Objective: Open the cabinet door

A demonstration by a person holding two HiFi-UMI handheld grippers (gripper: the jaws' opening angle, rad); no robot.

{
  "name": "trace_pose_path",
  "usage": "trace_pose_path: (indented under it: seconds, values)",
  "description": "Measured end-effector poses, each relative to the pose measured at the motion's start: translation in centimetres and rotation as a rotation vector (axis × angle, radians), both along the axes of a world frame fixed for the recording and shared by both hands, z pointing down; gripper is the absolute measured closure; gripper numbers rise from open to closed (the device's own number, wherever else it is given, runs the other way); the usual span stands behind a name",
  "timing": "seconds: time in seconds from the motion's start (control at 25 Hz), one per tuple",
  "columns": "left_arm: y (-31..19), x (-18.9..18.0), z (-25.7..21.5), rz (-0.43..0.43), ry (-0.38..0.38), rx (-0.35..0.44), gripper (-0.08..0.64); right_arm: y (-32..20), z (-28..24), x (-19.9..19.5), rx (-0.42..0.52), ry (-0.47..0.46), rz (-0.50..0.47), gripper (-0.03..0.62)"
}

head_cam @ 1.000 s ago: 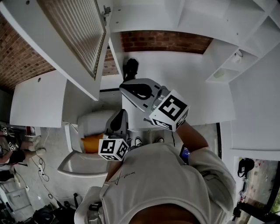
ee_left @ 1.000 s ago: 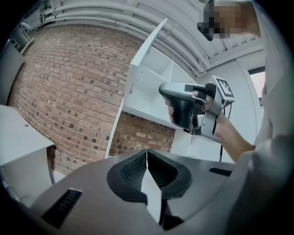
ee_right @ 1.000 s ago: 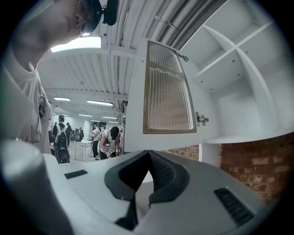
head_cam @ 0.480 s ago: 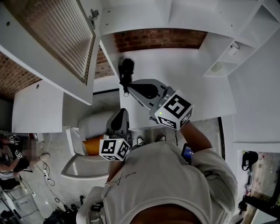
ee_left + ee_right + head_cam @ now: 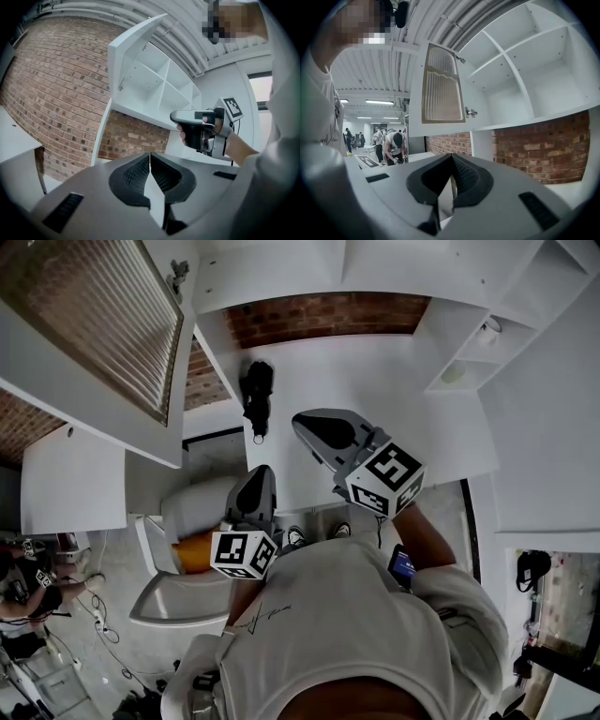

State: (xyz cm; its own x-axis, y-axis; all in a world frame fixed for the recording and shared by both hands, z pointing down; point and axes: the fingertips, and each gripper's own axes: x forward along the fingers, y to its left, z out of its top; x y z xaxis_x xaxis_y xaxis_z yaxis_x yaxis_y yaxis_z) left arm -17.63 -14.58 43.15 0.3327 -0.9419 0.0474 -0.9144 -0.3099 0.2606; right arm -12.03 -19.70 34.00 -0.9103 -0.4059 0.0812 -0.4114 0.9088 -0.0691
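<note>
Cabinet door [image 5: 89, 329] (ribbed pane) hangs open, apart from left gripper [image 5: 261, 474] and right gripper [image 5: 305, 422], both clenched empty.

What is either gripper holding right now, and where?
Nothing. The left gripper and right gripper are both shut and empty; the door stands open, untouched.

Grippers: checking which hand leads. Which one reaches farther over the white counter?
The right gripper, out over the counter; the left gripper hangs back at its near edge, and its view shows the right one ahead.
</note>
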Motion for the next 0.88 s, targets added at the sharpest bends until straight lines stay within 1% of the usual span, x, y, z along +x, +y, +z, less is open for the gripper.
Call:
trace_pose_path:
  seconds: [0.24,0.48,0.68,0.88]
  values:
    - [-0.7,1.2,-0.3,0.033,-0.01,0.008,0.54,-0.6,1.3,2.5,-0.028,0.011,0.082,0.568]
    - [-1.4,2.0,-0.4,0.053,-0.02,0.009,0.54,-1.4,2.3,5.1,-0.03,0.043,0.157,0.568]
    - [-1.8,2.6,-0.3,0.064,-0.018,0.003,0.54,-1.8,3.4,6.4,-0.043,0.064,0.202,0.568]
    - [-2.1,3.3,0.0,0.078,-0.02,-0.004,0.54,-1.8,4.2,7.4,-0.06,0.083,0.227,0.568]
